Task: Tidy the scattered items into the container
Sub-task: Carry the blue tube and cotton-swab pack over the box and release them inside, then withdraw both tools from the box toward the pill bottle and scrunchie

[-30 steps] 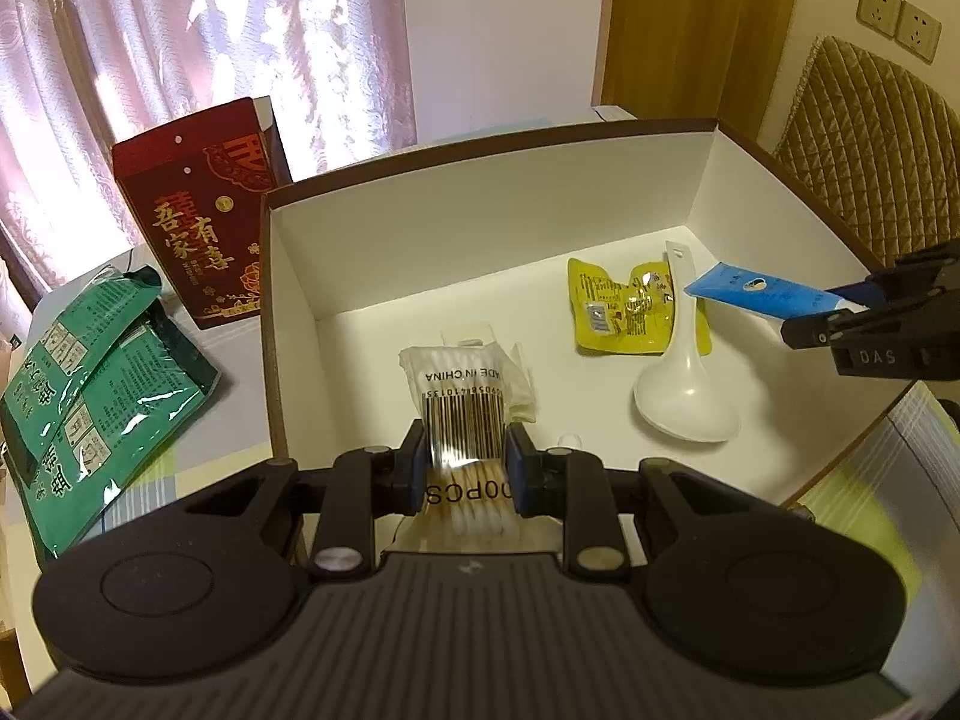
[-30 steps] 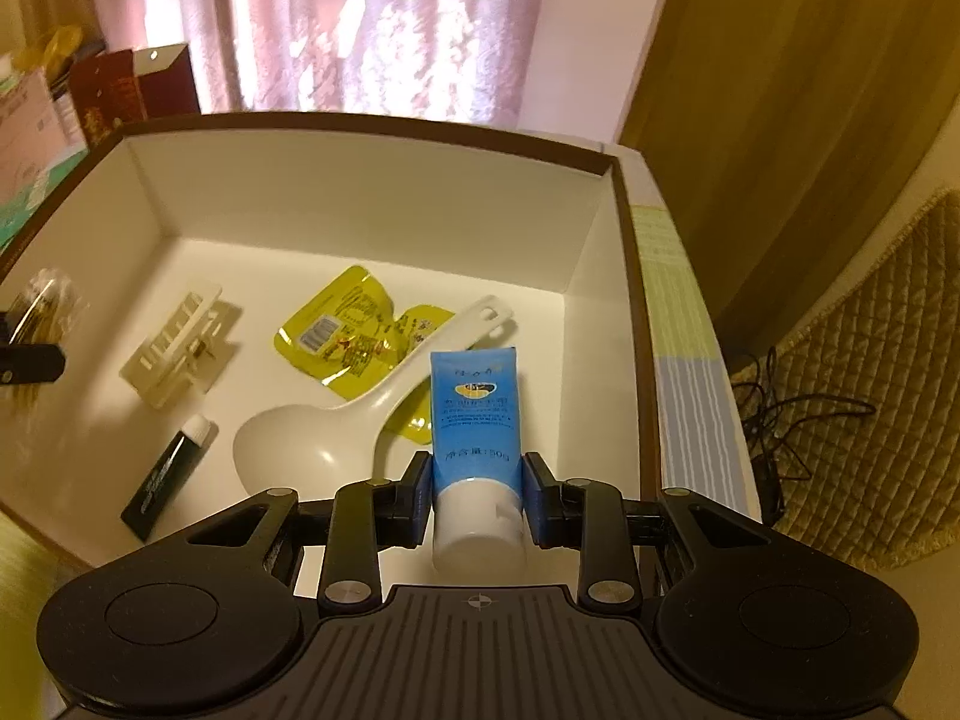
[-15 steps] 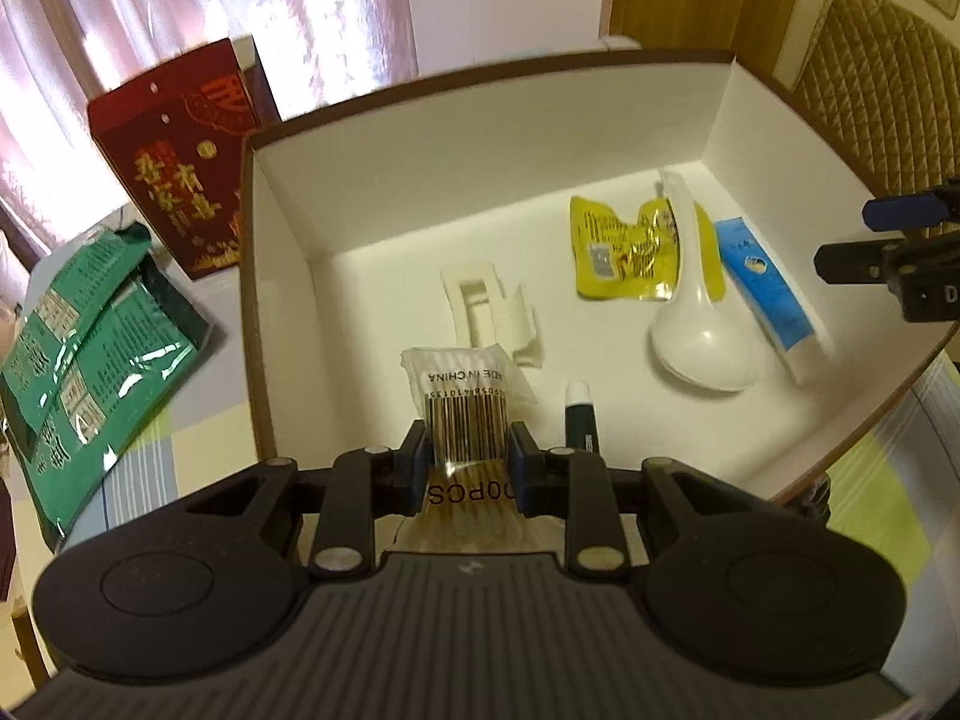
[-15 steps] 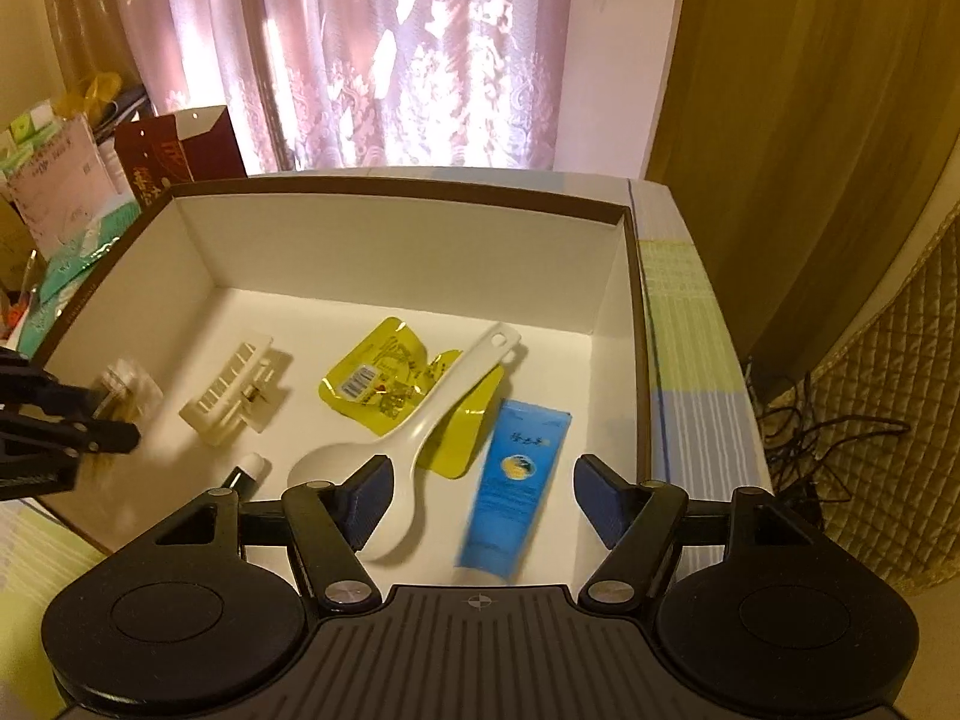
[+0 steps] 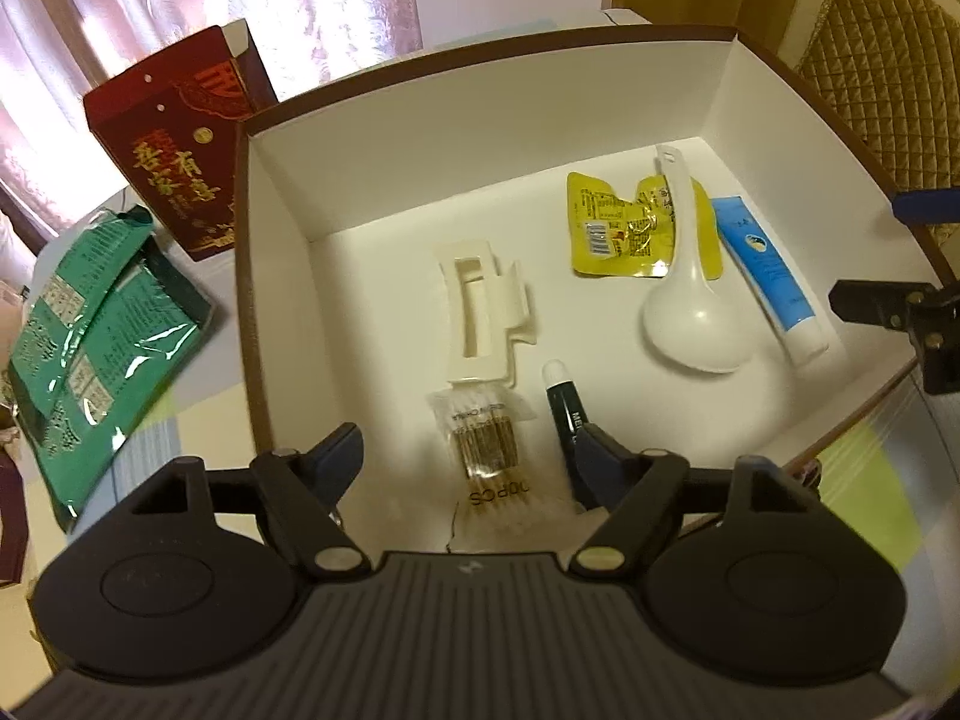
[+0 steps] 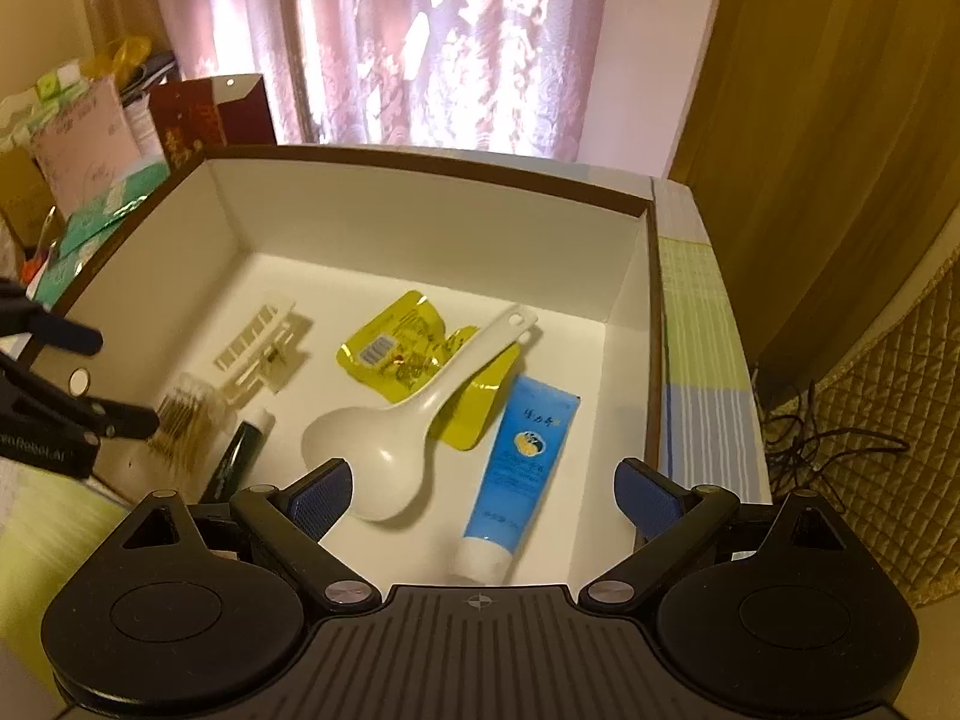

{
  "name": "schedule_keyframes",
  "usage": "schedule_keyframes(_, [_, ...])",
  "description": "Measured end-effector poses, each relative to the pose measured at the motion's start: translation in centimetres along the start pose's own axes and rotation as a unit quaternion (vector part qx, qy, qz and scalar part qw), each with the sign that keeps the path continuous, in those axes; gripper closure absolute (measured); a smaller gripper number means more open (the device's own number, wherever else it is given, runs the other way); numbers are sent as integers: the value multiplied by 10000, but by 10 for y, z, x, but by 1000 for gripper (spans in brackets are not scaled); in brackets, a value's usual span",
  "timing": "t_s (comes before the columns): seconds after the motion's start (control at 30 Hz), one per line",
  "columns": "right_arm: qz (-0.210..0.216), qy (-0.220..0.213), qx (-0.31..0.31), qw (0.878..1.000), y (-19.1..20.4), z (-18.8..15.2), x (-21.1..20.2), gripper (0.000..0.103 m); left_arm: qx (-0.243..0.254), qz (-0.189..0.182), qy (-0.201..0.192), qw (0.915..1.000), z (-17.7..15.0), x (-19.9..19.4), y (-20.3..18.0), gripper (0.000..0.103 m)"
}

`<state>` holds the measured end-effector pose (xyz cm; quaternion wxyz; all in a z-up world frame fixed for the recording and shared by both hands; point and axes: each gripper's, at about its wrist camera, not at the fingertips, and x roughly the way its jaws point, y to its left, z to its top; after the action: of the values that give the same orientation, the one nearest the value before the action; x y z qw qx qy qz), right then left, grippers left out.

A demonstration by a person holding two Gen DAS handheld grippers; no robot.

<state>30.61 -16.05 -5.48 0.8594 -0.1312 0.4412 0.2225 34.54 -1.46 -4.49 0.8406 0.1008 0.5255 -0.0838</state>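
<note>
A: Left wrist view: we count six items lying in the box, cotton swab pack included. Jaws?

B: Both grippers gape, empty; green packets remain outside

The table, under a cloth of pale green, grey and blue checks, carries the brown-rimmed box. Beside the box stand a red carton and 1 pile of green packets.
</note>
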Motion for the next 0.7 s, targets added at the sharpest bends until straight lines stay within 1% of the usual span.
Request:
schedule_keyframes(0.2, [-37,42,19,10000,3,-5,-2,4,-111,41,-21,9999,-3,-11,3,26])
schedule_keyframes(0.3, [-4,29,65,10000,4,-7,-5,4,-169,140,-63,9997,-4,-18,3,17])
schedule_keyframes(0.53, [1,-43,149,9999,7,-13,-16,4,-363,119,-200,9991,-9,-39,4,15])
schedule_keyframes(0.57, [-8,-55,173,9998,7,-14,-18,4,-380,122,-219,9990,-11,-42,3,14])
schedule_keyframes(0.63, [-27,-71,236,9997,8,-15,-22,4,-409,155,-261,9987,-14,-48,3,8])
schedule_keyframes(0.7, [-47,-108,324,9994,9,-16,-26,4,-432,214,-305,9984,-17,-54,2,8])
